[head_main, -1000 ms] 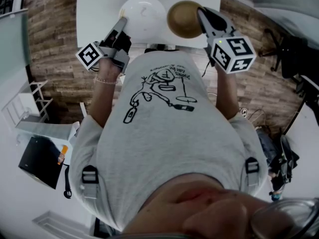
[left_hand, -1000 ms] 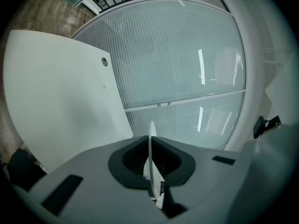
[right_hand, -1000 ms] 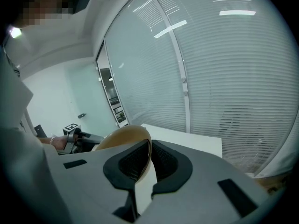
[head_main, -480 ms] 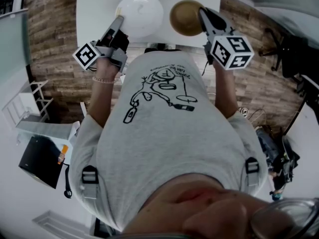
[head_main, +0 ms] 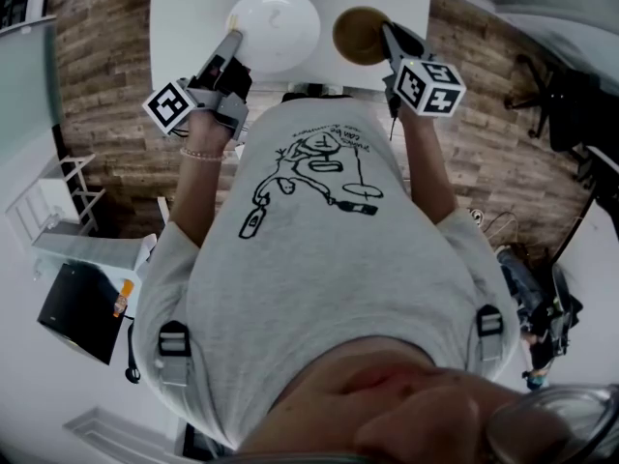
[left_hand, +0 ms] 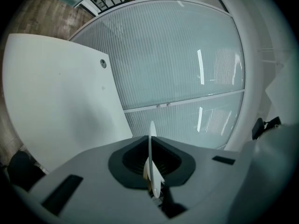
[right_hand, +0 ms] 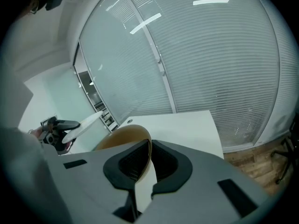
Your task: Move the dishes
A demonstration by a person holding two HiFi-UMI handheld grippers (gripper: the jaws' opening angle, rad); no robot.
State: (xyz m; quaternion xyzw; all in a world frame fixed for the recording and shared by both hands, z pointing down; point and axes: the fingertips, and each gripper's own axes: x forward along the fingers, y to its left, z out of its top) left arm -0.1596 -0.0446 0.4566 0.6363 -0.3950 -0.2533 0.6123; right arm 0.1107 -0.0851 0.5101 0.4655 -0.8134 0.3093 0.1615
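The left tool (head_main: 232,39) pinches the rim of a round white plate (head_main: 276,27), holding it over the white surface (head_main: 193,8). Just beside it, the right tool (head_main: 387,33) pinches the rim of a tan-brown round bowl (head_main: 358,35) above the same surface.

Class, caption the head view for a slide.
Seen from above: left gripper holds a white plate, right gripper a brown bowl.

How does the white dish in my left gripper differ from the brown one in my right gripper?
The white plate looks wider from the head view; the brown bowl looks smaller. The plate shows a thin, flat edge; the bowl has a curved wall. Both are clamped by the rim, the plate in the left gripper, the bowl in the right gripper.
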